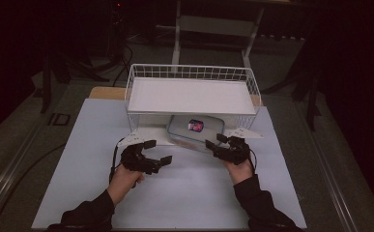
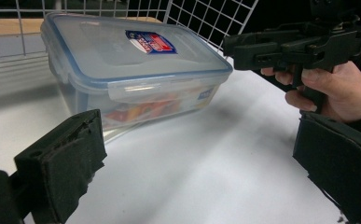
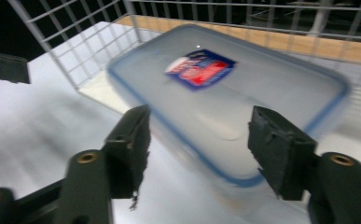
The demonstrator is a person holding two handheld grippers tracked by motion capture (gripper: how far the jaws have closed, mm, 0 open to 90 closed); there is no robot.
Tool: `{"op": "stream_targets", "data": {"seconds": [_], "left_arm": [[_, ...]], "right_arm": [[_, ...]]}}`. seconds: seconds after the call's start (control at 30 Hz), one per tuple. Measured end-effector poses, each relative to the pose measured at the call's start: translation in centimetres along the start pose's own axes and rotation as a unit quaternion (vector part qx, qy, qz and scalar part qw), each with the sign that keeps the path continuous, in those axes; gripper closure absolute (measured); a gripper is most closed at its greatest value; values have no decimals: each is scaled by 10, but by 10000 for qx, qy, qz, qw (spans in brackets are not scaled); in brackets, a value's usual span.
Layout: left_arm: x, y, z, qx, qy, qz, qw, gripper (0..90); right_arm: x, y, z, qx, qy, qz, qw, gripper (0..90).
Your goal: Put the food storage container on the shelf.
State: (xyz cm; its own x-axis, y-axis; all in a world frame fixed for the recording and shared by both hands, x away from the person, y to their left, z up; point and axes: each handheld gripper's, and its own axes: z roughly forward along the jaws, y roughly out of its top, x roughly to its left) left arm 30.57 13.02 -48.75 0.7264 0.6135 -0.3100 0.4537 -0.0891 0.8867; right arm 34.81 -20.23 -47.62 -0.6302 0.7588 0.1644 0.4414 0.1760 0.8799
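A clear plastic food box (image 1: pixel 193 129) with a blue-rimmed lid and a red and blue label lies on the white tabletop, its far part under a white wire rack (image 1: pixel 189 72). Coloured contents show through its side (image 2: pixel 136 109). My left gripper (image 1: pixel 158 152) is open, just left of the box and in front of it, with nothing between its pads (image 2: pixel 61 158). My right gripper (image 1: pixel 215 141) is at the box's near right corner. Its jaws stand apart on either side of that corner (image 3: pixel 234 172), and the pads (image 3: pixel 274 149) do not press on it.
The wire rack carries a flat white shelf (image 1: pixel 190 95) above the box, and its mesh walls (image 2: pixel 201 18) stand close behind and beside it. The white table surface (image 1: pixel 184 193) runs toward the person. Dark floor and stands surround the table.
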Motion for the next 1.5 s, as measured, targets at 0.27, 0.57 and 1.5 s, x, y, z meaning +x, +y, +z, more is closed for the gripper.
{"op": "stream_targets", "data": {"seconds": [0.27, 0.57, 1.5], "left_arm": [[-6, -10, -7, 45, 172, 154, 9997, 23], [-3, -16, -10, -21, 258, 126, 9996, 24], [2, -21, -12, -42, 298, 98, 9995, 24]], "right_arm": [[23, -9, 11, 208, 146, -235, 9994, 743], [26, -22, 38, 633, -80, -311, 9975, 899], [6, -9, 75, 420, -660, -163, 9968, 899]]}}
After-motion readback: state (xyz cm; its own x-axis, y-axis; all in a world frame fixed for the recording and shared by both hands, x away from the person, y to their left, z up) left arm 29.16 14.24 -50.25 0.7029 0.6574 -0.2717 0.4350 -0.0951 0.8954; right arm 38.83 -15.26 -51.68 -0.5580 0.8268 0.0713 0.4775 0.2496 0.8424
